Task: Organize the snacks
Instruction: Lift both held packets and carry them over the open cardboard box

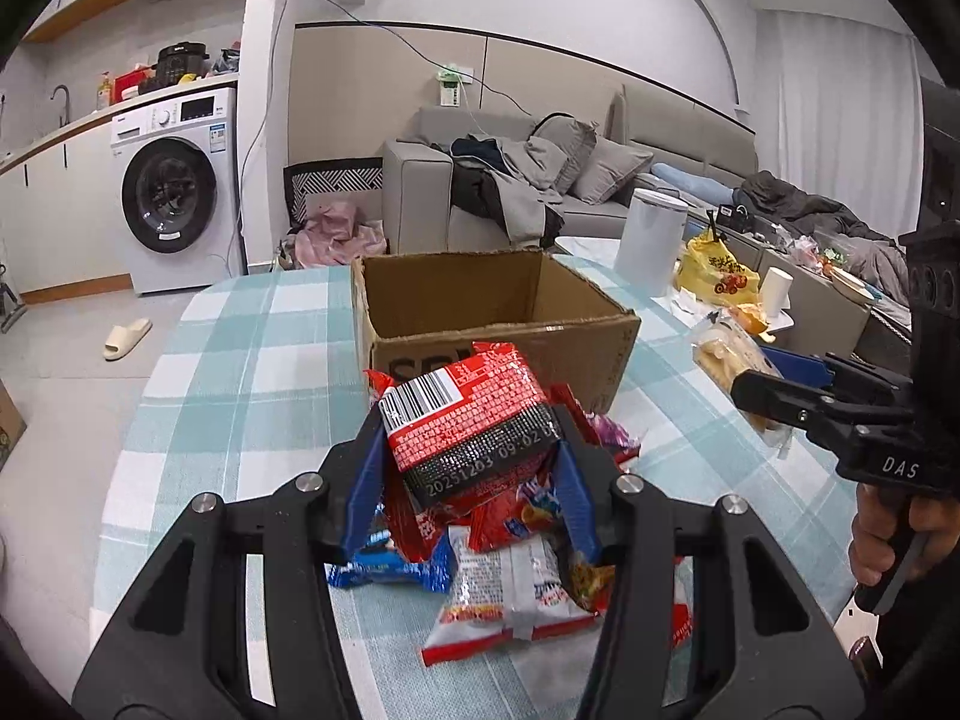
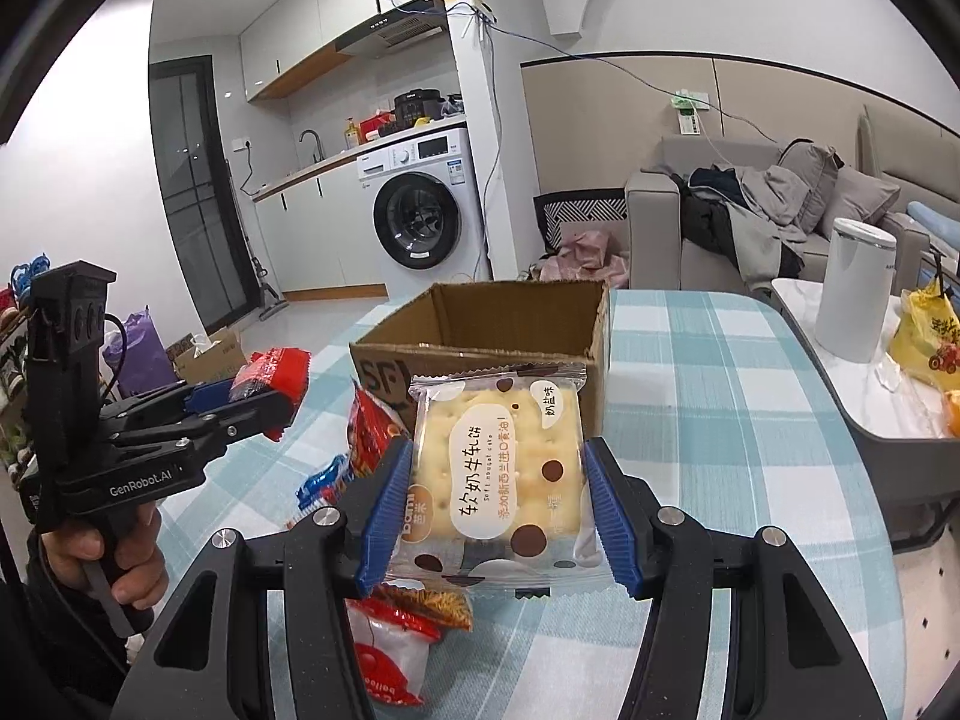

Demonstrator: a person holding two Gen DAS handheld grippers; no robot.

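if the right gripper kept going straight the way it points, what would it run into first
Most likely the cardboard box. The right gripper, shut on the cracker packet, aims slightly downward at the box's near wall. Nothing seems to lie between them, though depth is hard to judge in this fisheye view.

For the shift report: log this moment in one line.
left gripper: shut on red snack packet | right gripper: shut on cracker packet | cardboard box: open, ahead

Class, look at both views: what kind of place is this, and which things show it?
Probably a small home with an open kitchen and living area: a washing machine under the counter, a grey sofa, and a range hood.
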